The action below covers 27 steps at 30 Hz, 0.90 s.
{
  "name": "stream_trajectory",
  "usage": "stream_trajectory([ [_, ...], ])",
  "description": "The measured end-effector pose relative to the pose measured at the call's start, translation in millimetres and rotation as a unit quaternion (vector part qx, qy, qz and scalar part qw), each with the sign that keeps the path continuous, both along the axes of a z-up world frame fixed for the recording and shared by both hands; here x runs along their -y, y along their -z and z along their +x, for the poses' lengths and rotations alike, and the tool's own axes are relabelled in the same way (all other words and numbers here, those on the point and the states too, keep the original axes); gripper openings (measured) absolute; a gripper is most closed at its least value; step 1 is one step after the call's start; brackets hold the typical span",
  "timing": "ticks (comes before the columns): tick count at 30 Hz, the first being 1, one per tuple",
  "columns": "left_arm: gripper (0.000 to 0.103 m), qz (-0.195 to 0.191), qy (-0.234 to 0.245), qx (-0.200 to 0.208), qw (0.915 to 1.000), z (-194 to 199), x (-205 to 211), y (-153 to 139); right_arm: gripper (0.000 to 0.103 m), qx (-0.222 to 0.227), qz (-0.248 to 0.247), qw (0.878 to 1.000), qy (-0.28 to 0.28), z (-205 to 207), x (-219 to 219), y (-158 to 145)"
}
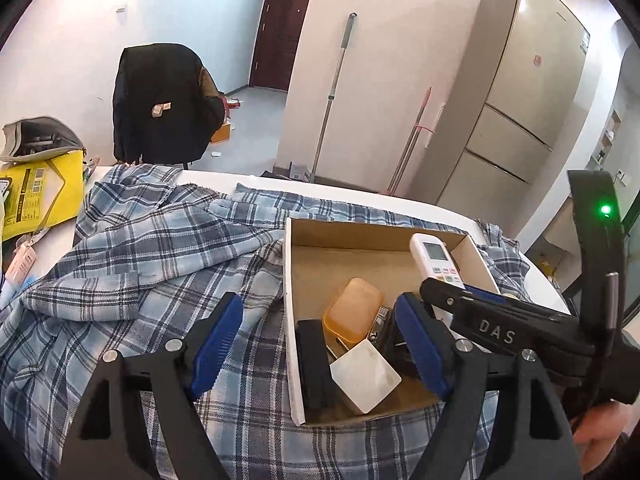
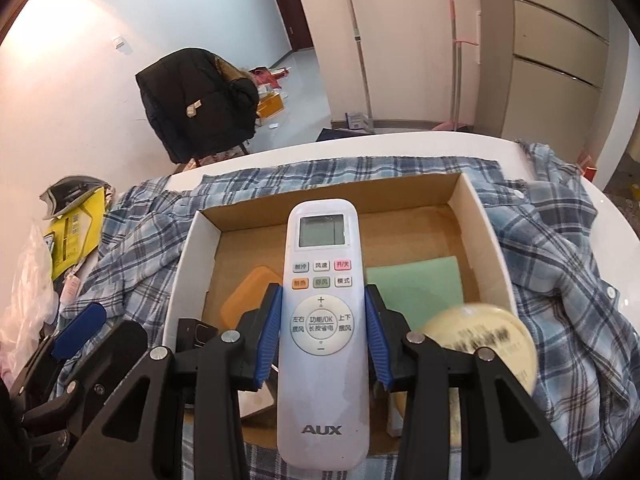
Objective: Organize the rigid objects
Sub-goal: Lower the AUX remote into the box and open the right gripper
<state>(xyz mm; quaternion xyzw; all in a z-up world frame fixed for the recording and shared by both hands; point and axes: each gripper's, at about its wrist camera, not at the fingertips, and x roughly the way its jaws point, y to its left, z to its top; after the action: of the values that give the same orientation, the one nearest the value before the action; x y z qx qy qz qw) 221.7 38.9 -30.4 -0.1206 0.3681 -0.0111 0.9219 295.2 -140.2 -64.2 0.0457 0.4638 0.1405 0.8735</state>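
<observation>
A shallow cardboard box (image 1: 360, 229) (image 2: 468, 216) lies on a plaid shirt on the white table. My right gripper (image 2: 322, 332) is shut on a white AUX remote (image 2: 322, 320) and holds it over the box; the remote also shows in the left wrist view (image 1: 434, 254). In the box lie an orange case (image 1: 352, 308) (image 2: 248, 296), a white block (image 1: 364, 376), a black item (image 1: 314, 364) and a green card (image 2: 416, 288). A round cream tin (image 2: 484, 340) sits at the box's right edge. My left gripper (image 1: 320, 340) is open and empty over the box's left wall.
The blue plaid shirt (image 1: 140, 260) (image 2: 560, 248) covers most of the table. Yellow packaging (image 1: 36, 196) (image 2: 72, 236) and a grey bag (image 1: 36, 136) sit at the left. A chair with a black jacket (image 1: 160, 100) stands behind the table, and a fridge (image 1: 520, 100) at the right.
</observation>
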Motion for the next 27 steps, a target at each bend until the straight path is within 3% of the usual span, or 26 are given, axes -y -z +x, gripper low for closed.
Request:
stream_trajectory([
  [7,0.080,0.004,0.001,0.014,0.9999,-5,2,-6,0.040,0.014,-0.043,0.999,0.004,7,-6,3],
  [9,0.080,0.006,0.004,0.016,0.9998,-4,3,-7,0.046,0.022,-0.048,0.999,-0.003,6,-6,-1],
  [15,0.080,0.015,0.005,0.041,0.9991,-12,5,-18,0.047,0.057,-0.059,0.997,-0.013,-15,0,-22],
  [21,0.080,0.027,0.025,0.135,0.9901,-43,15,-55,0.047,0.104,-0.050,0.993,-0.005,-51,22,-55],
  [27,0.086,0.058,0.044,0.245,0.9668,-92,29,-93,0.048,0.187,-0.049,0.981,0.002,-100,47,-95],
])
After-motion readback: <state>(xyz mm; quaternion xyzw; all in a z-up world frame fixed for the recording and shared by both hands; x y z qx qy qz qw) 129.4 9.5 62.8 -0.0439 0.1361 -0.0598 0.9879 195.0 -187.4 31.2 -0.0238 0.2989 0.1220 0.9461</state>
